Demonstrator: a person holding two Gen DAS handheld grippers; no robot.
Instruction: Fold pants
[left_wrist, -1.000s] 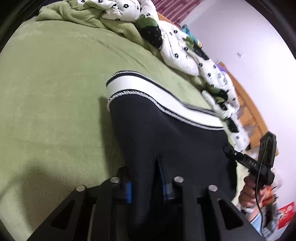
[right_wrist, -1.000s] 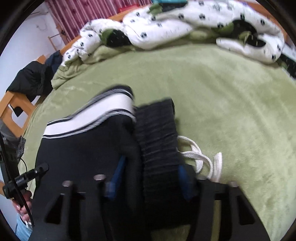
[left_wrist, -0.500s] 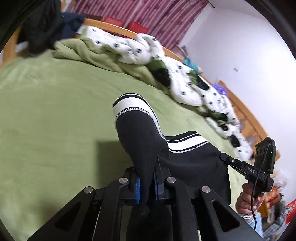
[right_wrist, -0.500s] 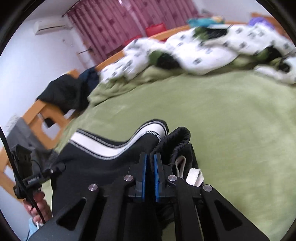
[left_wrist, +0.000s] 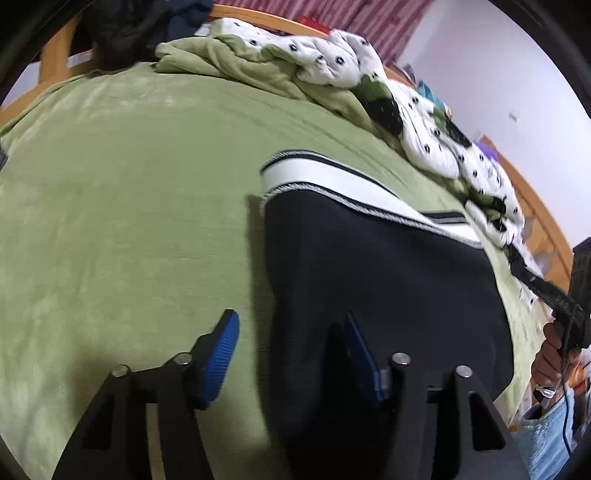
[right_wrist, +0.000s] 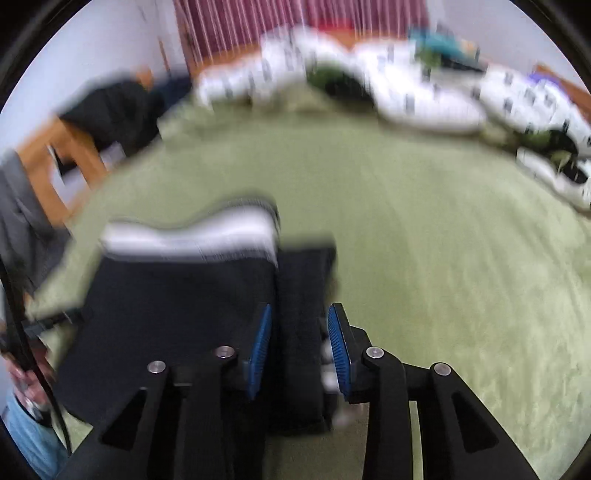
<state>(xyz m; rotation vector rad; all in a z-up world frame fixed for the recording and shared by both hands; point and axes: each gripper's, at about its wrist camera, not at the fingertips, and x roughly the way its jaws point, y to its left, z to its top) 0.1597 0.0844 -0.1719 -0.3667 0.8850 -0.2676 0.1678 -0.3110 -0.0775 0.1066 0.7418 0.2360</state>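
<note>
Black pants (left_wrist: 376, 280) with a white striped band (left_wrist: 343, 188) lie folded on the green bedspread (left_wrist: 129, 206). My left gripper (left_wrist: 291, 354) is open over the pants' left edge, one blue pad on the bedspread side, the other over the fabric. In the right wrist view, which is blurred, my right gripper (right_wrist: 299, 350) is open with the black ribbed waistband (right_wrist: 299, 332) lying between its blue pads. The pants (right_wrist: 177, 306) spread to its left.
A rumpled white spotted duvet (left_wrist: 332, 62) and a green blanket are piled along the far side of the bed. A wooden bed frame (left_wrist: 543, 229) runs behind them. A dark jacket (right_wrist: 110, 114) hangs on a wooden chair at the left.
Both grippers were shut on the lifted pants half a second ago. Now both have opened and the pants lie flat on the bedspread.
</note>
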